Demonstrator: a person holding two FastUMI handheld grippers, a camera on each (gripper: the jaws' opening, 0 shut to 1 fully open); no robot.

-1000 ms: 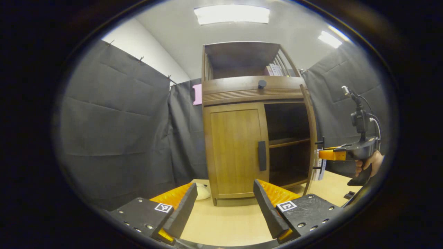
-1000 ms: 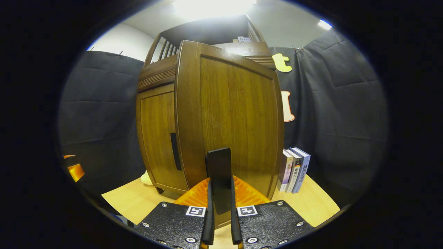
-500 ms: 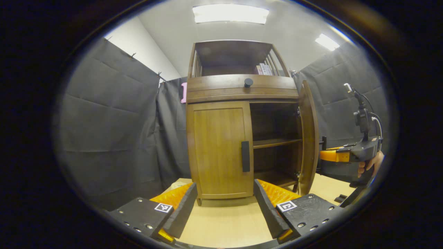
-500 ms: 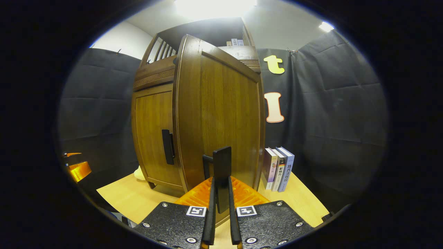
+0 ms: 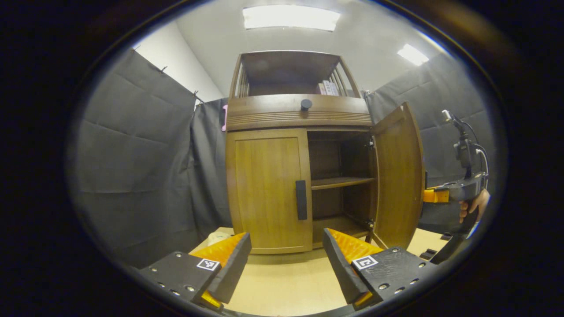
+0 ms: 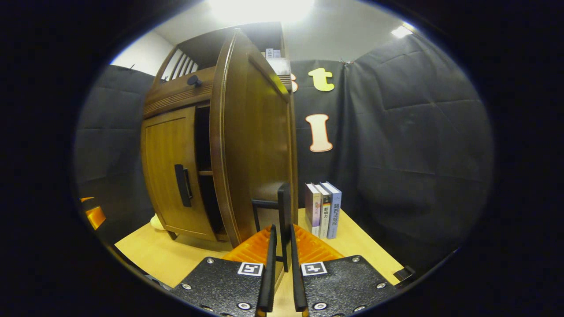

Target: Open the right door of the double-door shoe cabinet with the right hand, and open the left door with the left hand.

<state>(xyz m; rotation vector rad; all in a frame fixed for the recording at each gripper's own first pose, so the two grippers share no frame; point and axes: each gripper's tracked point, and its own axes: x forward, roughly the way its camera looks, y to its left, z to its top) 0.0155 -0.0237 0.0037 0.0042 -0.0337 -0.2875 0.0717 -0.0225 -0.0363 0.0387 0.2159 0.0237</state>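
— So where does the shoe cabinet (image 5: 299, 176) stand?

— On a pale, smooth wooden table (image 5: 286, 286), brown with a visible grain. Its right door (image 5: 398, 176) is swung wide open, showing a dark inside with a flat shelf (image 5: 341, 181). The left door (image 5: 269, 189) is closed flat, its upright bar handle (image 5: 301, 199) near the middle edge.

— And the grippers?

— The left gripper (image 5: 286, 268) hangs in front of the closed door with its fingers spread wide, gripping nothing. The right gripper (image 6: 282, 259) has its fingers pressed together on the slim bar handle of the right door (image 6: 284, 220).

— What does the right gripper view add?

— The outer face of the open door, curved by the lens, and three upright books (image 6: 324, 209) on the table just right of it.

— And the left gripper view?

— A round knob (image 5: 306, 104) on the ribbed band above the doors, the railed open top, and a hand (image 5: 473, 207) holding the right gripper at the far right.
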